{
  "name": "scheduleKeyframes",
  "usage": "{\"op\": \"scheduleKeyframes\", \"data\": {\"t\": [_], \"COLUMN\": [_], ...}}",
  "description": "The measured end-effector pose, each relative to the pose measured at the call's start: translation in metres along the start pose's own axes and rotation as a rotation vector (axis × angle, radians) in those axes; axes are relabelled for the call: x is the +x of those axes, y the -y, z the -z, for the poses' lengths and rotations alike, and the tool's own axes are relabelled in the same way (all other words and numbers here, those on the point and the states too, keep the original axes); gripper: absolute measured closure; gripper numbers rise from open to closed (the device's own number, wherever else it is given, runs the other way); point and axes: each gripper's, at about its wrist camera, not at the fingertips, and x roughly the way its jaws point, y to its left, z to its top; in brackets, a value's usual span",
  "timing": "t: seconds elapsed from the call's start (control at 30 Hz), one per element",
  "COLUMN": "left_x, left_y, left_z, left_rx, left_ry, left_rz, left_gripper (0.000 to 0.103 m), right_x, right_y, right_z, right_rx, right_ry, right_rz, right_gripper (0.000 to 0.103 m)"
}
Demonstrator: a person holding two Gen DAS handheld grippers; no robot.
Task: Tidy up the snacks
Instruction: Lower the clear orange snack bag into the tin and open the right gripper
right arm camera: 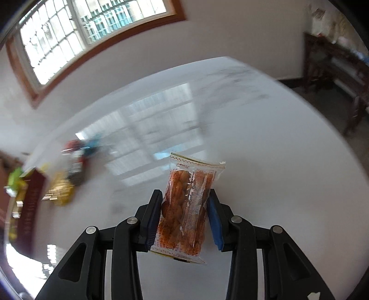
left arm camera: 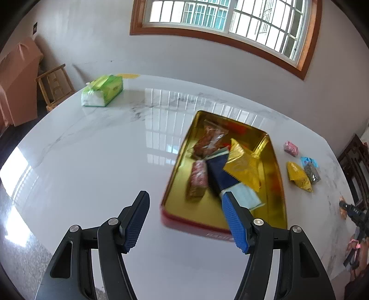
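The right hand-held gripper (right arm camera: 184,212) is clenched on a clear snack packet (right arm camera: 186,207) with orange-brown pieces inside. The packet stands with its long axis along the fingers, and its top sticks out past the tips. The gold tin (left arm camera: 274,161) where it probably must go lies to the left of this gripper, blurred at the edge of its view, so the carry goes leftward across the worktop (left arm camera: 92,161).

The left hand-held gripper (left arm camera: 184,219) is released and empty, and its right finger (left arm camera: 235,221) is over the near corner of the tin. Four loose snacks (left arm camera: 299,170) lie on the worktop just right of the tin, nearer to the right hand. The worktop is glossy white marble. Behind it are a barred window (left arm camera: 230,20) and a tissue pack (left arm camera: 101,92).
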Motion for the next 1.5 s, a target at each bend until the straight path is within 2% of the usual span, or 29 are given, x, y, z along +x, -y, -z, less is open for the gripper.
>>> {"op": "scheduleKeyframes", "data": {"t": [0.17,0.27,0.43,0.57,0.7,1.0,1.17,1.3,1.37,1.43,1.5], "left_x": [-0.004,-0.005,-0.005,-0.008,-0.012,-0.009,-0.007,-0.005,-0.005,-0.004,-0.005], "left_y": [-0.016,-0.021,-0.022,-0.021,-0.022,-0.024,-0.025,-0.026,-0.025,-0.025,-0.023], "left_z": [0.008,0.012,0.014,0.015,0.015,0.017,0.019,0.020,0.020,0.021,0.022], "left_rx": [-0.015,-0.024,-0.014,0.006,0.033,0.090,0.096,0.102,0.105,0.109,0.119], "left_ry": [-0.006,-0.009,-0.025,-0.025,-0.019,-0.022,-0.023,-0.029,-0.029,-0.029,-0.025], "left_rz": [-0.005,0.001,0.018,0.029,0.020,-0.011,-0.013,-0.024,-0.029,-0.037,-0.046], "left_gripper": [0.037,0.037,0.037,0.037,0.037,0.035,0.031,0.030,0.029,0.027,0.027], "right_x": [-0.022,-0.031,-0.035,-0.021,0.001,0.024,0.024,0.019,0.011,0.001,-0.015], "right_y": [-0.079,-0.140,-0.253,-0.328,-0.368,-0.408,-0.419,-0.419,-0.417,-0.410,-0.394], "right_z": [-0.005,-0.006,0.012,0.037,0.063,0.102,0.119,0.119,0.116,0.109,0.101], "right_rx": [-0.084,-0.179,-0.362,-0.496,-0.561,-0.716,-0.786,-0.792,-0.788,-0.766,-0.731], "right_ry": [0.022,-0.001,-0.059,-0.120,-0.175,-0.212,-0.190,-0.173,-0.133,-0.088,-0.026], "right_rz": [-0.169,-0.274,-0.443,-0.500,-0.497,-0.424,-0.377,-0.386,-0.399,-0.419,-0.434], "right_gripper": [0.067,0.067,0.067,0.067,0.067,0.067,0.066,0.065,0.060,0.046,0.044]}}
